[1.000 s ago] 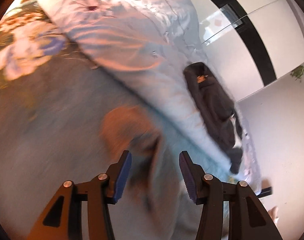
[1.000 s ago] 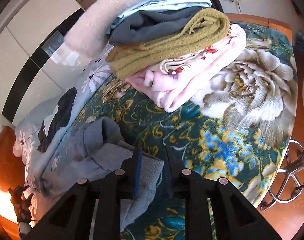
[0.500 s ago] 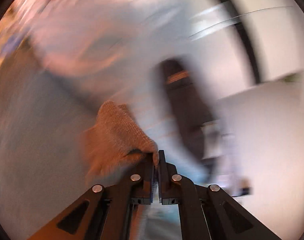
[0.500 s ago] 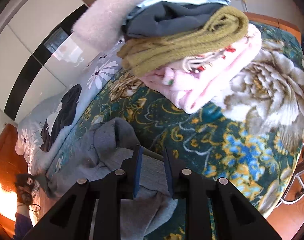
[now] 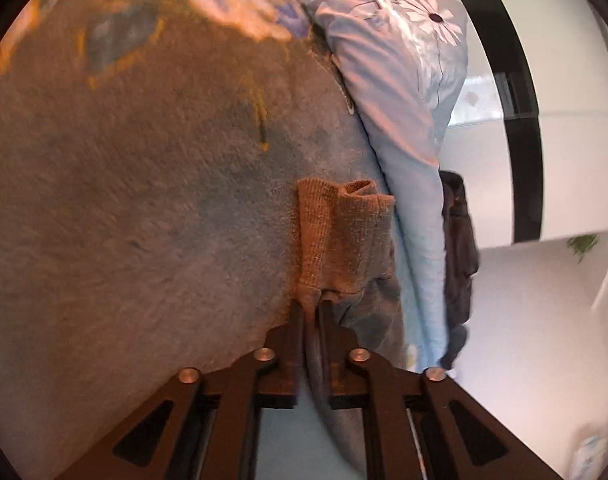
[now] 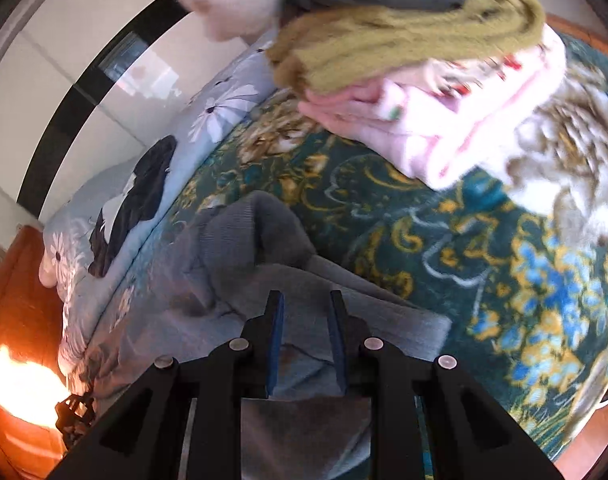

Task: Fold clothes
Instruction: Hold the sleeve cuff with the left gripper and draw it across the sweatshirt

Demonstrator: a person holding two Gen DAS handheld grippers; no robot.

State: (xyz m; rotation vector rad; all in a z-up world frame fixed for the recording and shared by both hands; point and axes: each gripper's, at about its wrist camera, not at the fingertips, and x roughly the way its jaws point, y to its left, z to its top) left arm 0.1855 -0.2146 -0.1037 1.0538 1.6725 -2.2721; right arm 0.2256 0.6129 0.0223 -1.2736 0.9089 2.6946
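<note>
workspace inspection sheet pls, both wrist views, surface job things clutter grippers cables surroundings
surface: bed with green floral blanket; pale blue daisy quilt along its far side.
job's things: grey garment crumpled on the blanket, ribbed cuff raised; folded stack of pink, olive and dark pieces behind it.
clutter: black garment lying on the quilt.
grippers: left gripper shut on the grey garment's cuff; right gripper open, jaws apart over the grey fabric.
cables: nothing seen.
surroundings: white wardrobe panels with a black stripe; wooden bed frame; bright glare low in the right wrist view.
</note>
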